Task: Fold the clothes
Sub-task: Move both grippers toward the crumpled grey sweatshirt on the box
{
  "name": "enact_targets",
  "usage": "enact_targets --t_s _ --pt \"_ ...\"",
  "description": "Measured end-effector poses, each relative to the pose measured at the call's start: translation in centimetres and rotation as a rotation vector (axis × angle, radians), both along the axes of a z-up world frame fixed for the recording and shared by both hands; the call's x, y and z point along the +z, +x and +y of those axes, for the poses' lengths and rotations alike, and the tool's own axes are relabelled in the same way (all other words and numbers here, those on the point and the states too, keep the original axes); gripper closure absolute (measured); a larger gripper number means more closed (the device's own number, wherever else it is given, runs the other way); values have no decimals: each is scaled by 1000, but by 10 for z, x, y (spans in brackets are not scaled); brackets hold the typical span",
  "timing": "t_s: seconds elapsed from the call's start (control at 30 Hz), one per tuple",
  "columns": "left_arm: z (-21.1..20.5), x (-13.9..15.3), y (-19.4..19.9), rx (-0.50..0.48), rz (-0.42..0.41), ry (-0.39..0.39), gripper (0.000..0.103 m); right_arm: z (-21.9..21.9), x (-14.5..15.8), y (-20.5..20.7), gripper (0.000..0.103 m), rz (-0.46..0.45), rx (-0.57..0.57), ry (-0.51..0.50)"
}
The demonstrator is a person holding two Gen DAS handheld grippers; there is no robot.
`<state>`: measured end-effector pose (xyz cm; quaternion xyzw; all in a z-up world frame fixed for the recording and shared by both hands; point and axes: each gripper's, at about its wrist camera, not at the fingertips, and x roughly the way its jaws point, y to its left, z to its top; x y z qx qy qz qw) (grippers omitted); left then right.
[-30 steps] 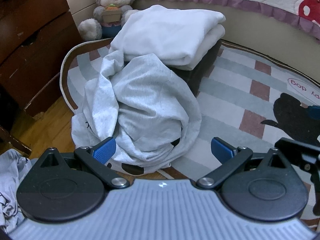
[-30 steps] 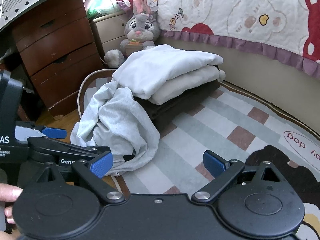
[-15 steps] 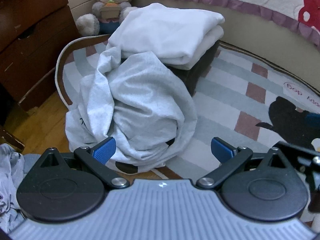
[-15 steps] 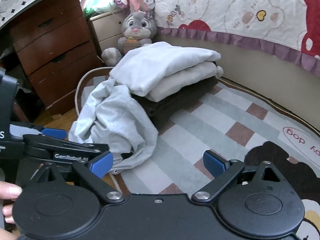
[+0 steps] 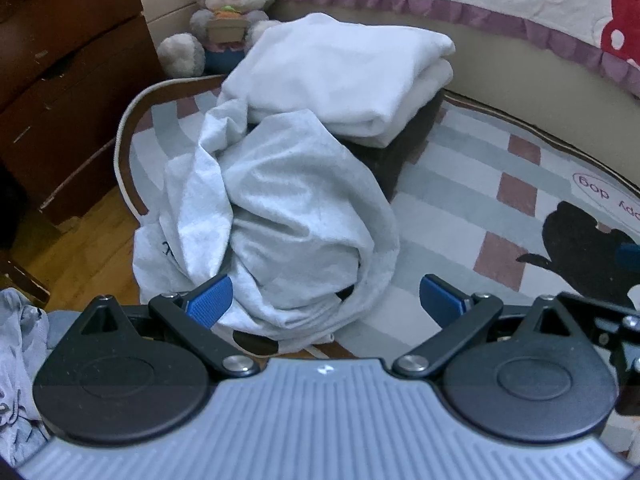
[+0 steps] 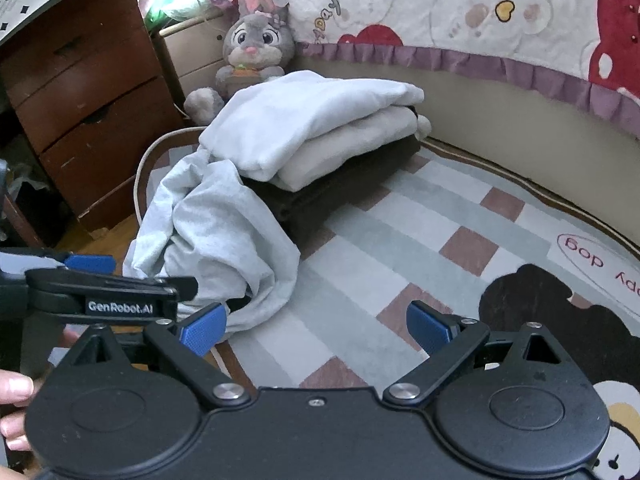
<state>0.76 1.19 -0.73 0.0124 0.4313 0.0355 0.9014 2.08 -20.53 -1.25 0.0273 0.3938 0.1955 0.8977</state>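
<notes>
Left wrist view: left gripper (image 5: 326,296) and right gripper (image 6: 316,322), jaws apart and empty, hover before a crumpled grey garment (image 5: 280,216) at the rug's (image 5: 460,208) left edge beside folded clothes (image 5: 344,76).

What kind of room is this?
Likely a bedroom, seen from floor level: a cartoon quilt hangs over a bed edge, a plush rabbit sits beside a wooden dresser, with a patterned rug underneath.

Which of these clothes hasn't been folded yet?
The light grey garment, crumpled in a heap on the rug. The white ones behind it lie folded and stacked.
</notes>
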Motion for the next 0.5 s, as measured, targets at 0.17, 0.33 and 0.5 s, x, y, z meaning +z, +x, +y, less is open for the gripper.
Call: enact_targets --t_s 0.17,0.33,0.5 --pt "-1 -1 1 -2 4 0 2 0 -2 0 5 8 4 -1" --pt "1 -2 2 8 3 -9 1 1 -3 2 5 15 11 2" --pt "0 -3 2 10 7 -6 1 2 -6 2 5 19 12 2"
